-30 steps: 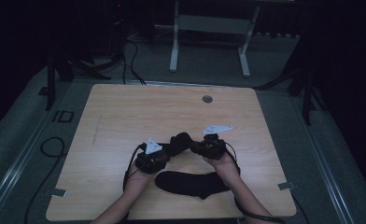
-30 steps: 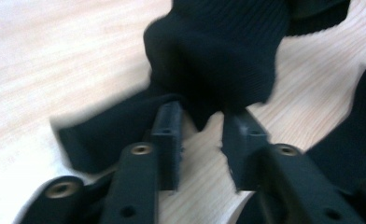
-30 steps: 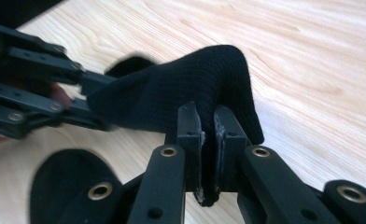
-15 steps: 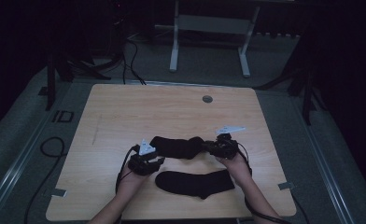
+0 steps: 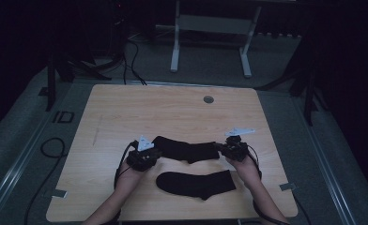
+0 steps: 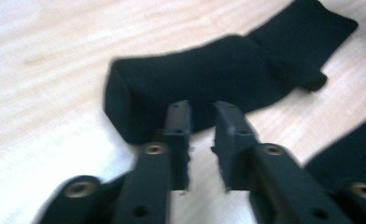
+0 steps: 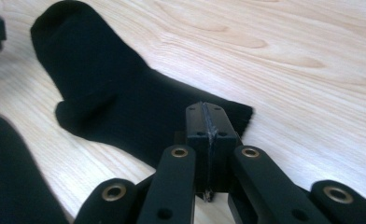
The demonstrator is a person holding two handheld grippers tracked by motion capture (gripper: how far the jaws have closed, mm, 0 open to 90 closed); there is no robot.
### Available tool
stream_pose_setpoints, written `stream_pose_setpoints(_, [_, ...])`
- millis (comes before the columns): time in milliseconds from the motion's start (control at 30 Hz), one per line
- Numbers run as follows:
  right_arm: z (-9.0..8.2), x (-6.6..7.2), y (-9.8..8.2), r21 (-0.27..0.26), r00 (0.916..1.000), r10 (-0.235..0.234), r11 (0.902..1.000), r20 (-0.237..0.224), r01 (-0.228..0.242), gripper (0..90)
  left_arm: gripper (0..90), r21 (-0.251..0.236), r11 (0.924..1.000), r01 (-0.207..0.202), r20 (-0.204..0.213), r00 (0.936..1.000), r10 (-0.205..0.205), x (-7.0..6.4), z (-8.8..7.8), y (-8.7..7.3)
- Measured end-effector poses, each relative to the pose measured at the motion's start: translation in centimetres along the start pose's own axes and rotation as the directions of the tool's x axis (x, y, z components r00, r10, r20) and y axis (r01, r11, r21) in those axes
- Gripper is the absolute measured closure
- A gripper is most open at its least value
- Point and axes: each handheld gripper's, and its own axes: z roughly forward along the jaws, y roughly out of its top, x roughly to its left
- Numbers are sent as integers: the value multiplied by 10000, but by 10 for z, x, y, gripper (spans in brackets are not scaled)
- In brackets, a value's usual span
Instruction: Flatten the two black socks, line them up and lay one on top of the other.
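A black sock (image 5: 187, 150) lies stretched flat across the wooden table (image 5: 172, 112), between my two grippers. My left gripper (image 5: 154, 153) is at its toe end. Its jaws have just been closing and stand a narrow gap apart (image 6: 203, 109), tips over the sock's (image 6: 218, 74) edge, with no fabric pinched. My right gripper (image 5: 220, 149) is at the cuff end. Its jaws have just been closing and now meet (image 7: 204, 111) above the cuff of the sock (image 7: 106, 102); no fabric shows between them. A second black sock (image 5: 196, 183) lies flat nearer the front edge.
A round grommet (image 5: 208, 99) sits near the table's far edge. Cables (image 5: 50, 145) lie on the floor at the left, and a white desk frame (image 5: 210, 42) stands behind the table. The person's forearms come in over the front edge.
The two hands, close together over a bunched sock a second ago, have drawn apart. The sock now lies pulled out flat between them, and the right hand has gone farther right.
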Motion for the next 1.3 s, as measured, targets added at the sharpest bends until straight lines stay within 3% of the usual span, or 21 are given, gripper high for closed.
stream_pose_setpoints(67, [4, 5, 0, 117, 9998, -180, 9998, -26, 180, 900, 888, -24, 9997, -226, -151, 9996, 226, 2, 3, 6])
stream_pose_setpoints(233, [16, 13, -2, 425, 9992, -387, 9983, -97, 391, 899, 896, 354, 9978, -561, -598, 9965, 581, 11, 19, 13])
stream_pose_setpoints(467, [28, 4, -14, 1076, 9990, -429, 9933, 95, 416, 898, 895, 1092, 9937, -272, -727, 9967, 353, 26, 43, 8])
stream_pose_setpoints(533, [26, -3, -15, 973, 9998, -180, 9951, 63, 173, 899, 896, 938, 9956, -39, -676, 9977, 103, 27, 43, 7])
stream_pose_setpoints(600, [25, -5, -16, 972, 9997, -174, 9951, 168, 157, 899, 896, 933, 9956, -4, -565, 9984, 57, 26, 44, 7])
stream_pose_setpoints(700, [20, -14, -18, 957, 9993, -42, 9954, 373, 6, 899, 895, 1062, 9939, -307, -304, 9990, 341, 15, 43, 7])
stream_pose_setpoints(833, [14, -18, -22, 1047, 9978, -242, 9943, 619, 177, 898, 895, 1022, 9940, -401, -28, 9992, 406, 4, 42, 6])
stream_pose_setpoints(967, [8, -24, -27, 992, 9980, -133, 9950, 622, 71, 898, 895, 1037, 9929, -587, 189, 9982, 571, -4, 41, 5])
stream_pose_setpoints(1300, [-3, -25, -41, 752, 9985, 168, 9970, 522, -207, 897, 894, 1099, 9924, -562, 365, 9980, 525, -6, 41, 5])
